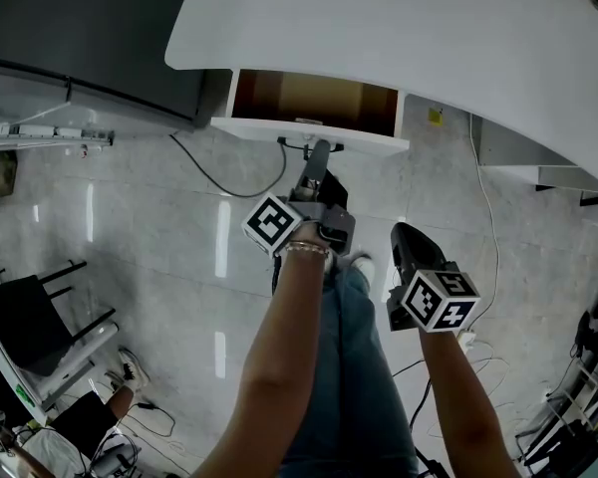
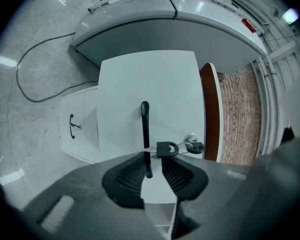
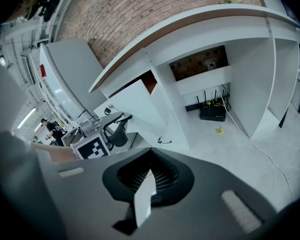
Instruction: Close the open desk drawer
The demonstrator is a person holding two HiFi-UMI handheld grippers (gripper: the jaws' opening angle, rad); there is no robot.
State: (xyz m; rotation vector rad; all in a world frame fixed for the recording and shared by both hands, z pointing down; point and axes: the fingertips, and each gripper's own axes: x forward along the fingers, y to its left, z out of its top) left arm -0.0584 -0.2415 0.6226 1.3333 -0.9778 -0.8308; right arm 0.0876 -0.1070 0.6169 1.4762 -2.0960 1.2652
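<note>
The desk drawer [image 1: 314,100] stands pulled out from under the white desk top [image 1: 399,38], showing its brown inside and white front panel [image 2: 150,94]. A thin black bar handle [image 2: 145,126] runs down that panel. My left gripper [image 2: 152,156] points level at the panel with its jaws apart, and the handle's lower end lies between the pads without being squeezed. In the head view the left gripper [image 1: 317,157] reaches the drawer front. My right gripper [image 1: 406,237] hangs back, tilted down, its pads [image 3: 155,176] together on nothing.
A bunch of keys [image 2: 182,147] hangs from the lock beside the handle. A lower cabinet front with a small handle [image 2: 72,126] sits to the left. A cable [image 1: 219,179] trails on the tiled floor; a black chair [image 1: 40,317] stands far left. The person's legs [image 1: 349,366] are below.
</note>
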